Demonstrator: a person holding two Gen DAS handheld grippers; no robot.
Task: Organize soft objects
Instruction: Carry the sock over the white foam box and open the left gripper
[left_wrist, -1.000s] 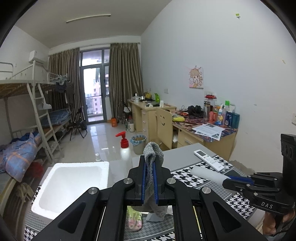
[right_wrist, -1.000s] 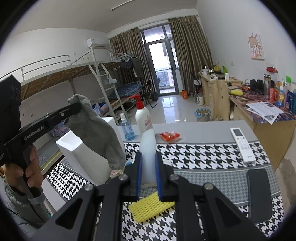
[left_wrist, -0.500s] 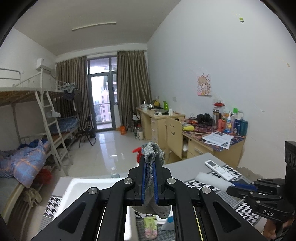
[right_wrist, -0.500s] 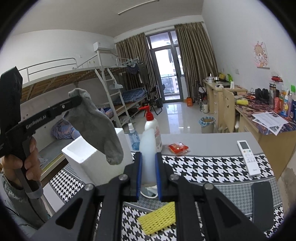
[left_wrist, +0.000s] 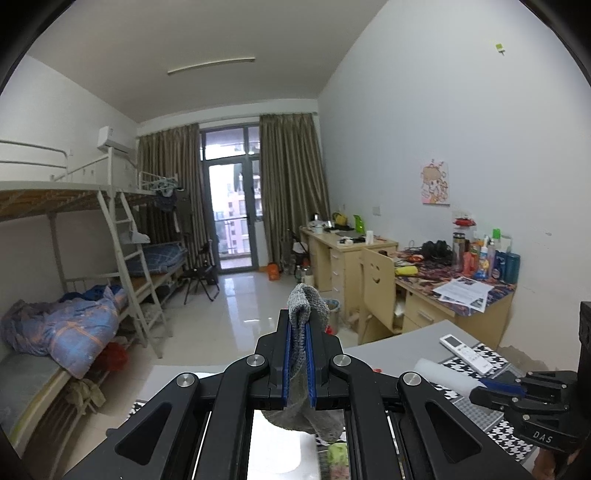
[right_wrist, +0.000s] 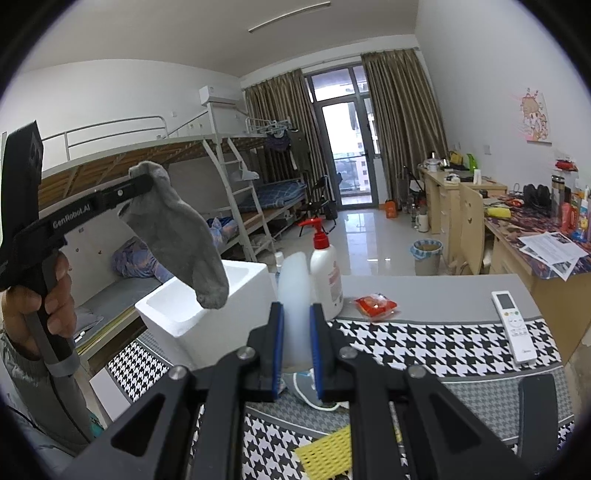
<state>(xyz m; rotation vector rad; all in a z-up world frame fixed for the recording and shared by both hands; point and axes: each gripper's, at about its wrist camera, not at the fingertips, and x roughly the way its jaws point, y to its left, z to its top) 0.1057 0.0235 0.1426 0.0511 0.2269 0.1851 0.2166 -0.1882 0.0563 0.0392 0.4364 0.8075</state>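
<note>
Your left gripper (left_wrist: 298, 363) has its blue pads pressed together on a grey sock (right_wrist: 177, 229); in the right wrist view the sock hangs from the fingertips in the air, its toe end dangling above the near rim of the white foam box (right_wrist: 207, 310). From the left wrist view the sock's cuff bulges up over the fingertips and the rest droops below them. Your left hand (right_wrist: 35, 306) wraps the gripper's handle at the left edge of the right wrist view, with a grey sleeve below it.

Your right gripper (right_wrist: 296, 349) is closed, at a narrow gap, on a pale, translucent white foam sleeve (right_wrist: 293, 314) that stands up between its pads. Under and just beyond that gripper a grey-and-white soft item, possibly another sock, lies on the houndstooth table cover (right_wrist: 424, 347), and a yellow foam net (right_wrist: 328, 452) lies nearer you on the same cover.

Behind the foam sleeve stands a white pump bottle with a red pump (right_wrist: 325, 273). A red snack packet (right_wrist: 375, 304) lies to its right on the grey table top, and a white remote control (right_wrist: 513, 325) lies farther right, partly on the cover. The foam box sits at the table's left end, open at the top
</note>
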